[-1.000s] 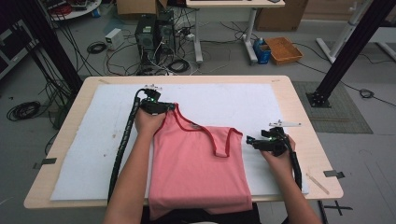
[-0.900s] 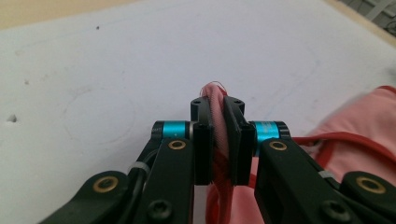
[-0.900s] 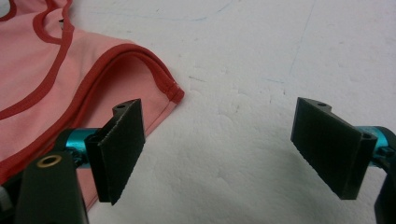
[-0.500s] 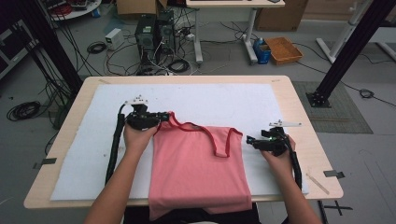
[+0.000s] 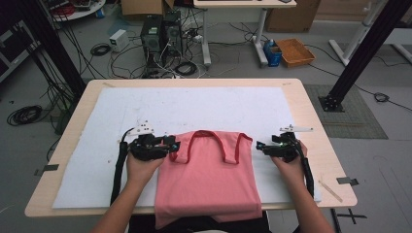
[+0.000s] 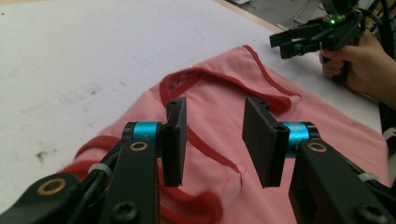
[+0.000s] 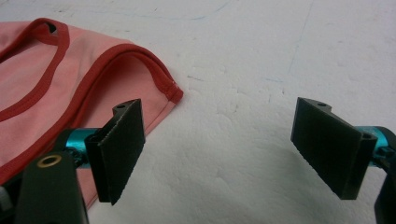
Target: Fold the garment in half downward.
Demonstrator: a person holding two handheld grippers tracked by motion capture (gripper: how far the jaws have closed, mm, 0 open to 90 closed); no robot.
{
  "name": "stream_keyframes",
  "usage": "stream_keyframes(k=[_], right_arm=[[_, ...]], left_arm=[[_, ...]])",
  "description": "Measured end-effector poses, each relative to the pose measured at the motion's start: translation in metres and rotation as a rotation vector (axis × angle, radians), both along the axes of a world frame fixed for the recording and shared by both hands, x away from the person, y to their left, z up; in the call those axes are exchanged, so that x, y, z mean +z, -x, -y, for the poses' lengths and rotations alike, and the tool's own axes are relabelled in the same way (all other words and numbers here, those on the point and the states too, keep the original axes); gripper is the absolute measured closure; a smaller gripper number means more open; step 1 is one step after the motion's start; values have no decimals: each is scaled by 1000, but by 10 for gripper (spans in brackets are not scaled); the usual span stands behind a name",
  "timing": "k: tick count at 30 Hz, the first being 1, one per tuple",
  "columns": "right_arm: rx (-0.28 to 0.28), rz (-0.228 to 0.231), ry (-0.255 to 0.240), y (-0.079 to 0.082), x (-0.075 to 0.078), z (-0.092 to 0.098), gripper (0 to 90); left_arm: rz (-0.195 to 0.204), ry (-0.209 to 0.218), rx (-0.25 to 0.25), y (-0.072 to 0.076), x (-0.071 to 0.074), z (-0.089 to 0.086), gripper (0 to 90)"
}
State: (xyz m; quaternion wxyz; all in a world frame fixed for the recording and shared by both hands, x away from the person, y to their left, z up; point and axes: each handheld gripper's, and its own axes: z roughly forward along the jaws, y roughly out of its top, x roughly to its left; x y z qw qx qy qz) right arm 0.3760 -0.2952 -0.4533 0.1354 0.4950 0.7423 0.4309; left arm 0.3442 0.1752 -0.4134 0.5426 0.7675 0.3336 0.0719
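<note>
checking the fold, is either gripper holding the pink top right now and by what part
Nothing is held. The left gripper has just been opening its jaws over the pink top beside a strap; the right gripper stands open over the white mat.

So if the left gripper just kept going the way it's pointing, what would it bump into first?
Probably the pink top: the left gripper, jaws just opened and nothing between them, aims across it toward the right gripper.

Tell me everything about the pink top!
The pink top is a sleeveless cloth vest with dark red trim along its straps and neckline. It lies flat on the white mat, its hem hanging over the table's near edge. The left gripper hovers open over one strap, not pinching it.
</note>
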Motion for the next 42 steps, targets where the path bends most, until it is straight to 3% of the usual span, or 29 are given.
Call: stream_keyframes(k=[5, 9, 14, 18, 21, 24, 28, 31, 34, 37, 40, 42], right_arm=[[-1, -11, -4, 0, 0, 0, 173], [0, -10, -3, 0, 0, 0, 173], [0, -13, -13, -1, 0, 1, 173], [1, -8, -16, 0, 0, 1, 173], [1, -7, -16, 0, 0, 1, 173], [5, -2, -15, 0, 0, 1, 173], [17, -2, -17, 0, 1, 1, 173], [40, -2, -14, 1, 1, 0, 173], [66, 0, -12, 1, 1, -1, 172], [132, -5, -26, 1, 2, -2, 172], [135, -22, -38, 0, 1, -2, 173], [141, -40, -21, -1, 2, -3, 173]], left_arm=[[-20, -48, -23, -2, -4, 6, 571], [-37, -125, -54, 0, -10, 18, 574], [-71, -189, -76, 0, -20, 19, 661], [-103, -214, -91, 2, -25, 15, 812], [-111, -222, -94, 4, -26, 13, 842], [-120, -221, -100, 7, -26, 11, 864], [-127, -182, -114, 13, -23, 8, 869], [-135, -192, -124, 17, -25, 6, 868], [-139, -194, -101, 16, -30, 3, 844], [-106, -154, -80, 15, -26, -1, 648], [-68, -119, -57, 14, -22, -5, 569], [-46, -107, -31, 13, -22, -10, 507]])
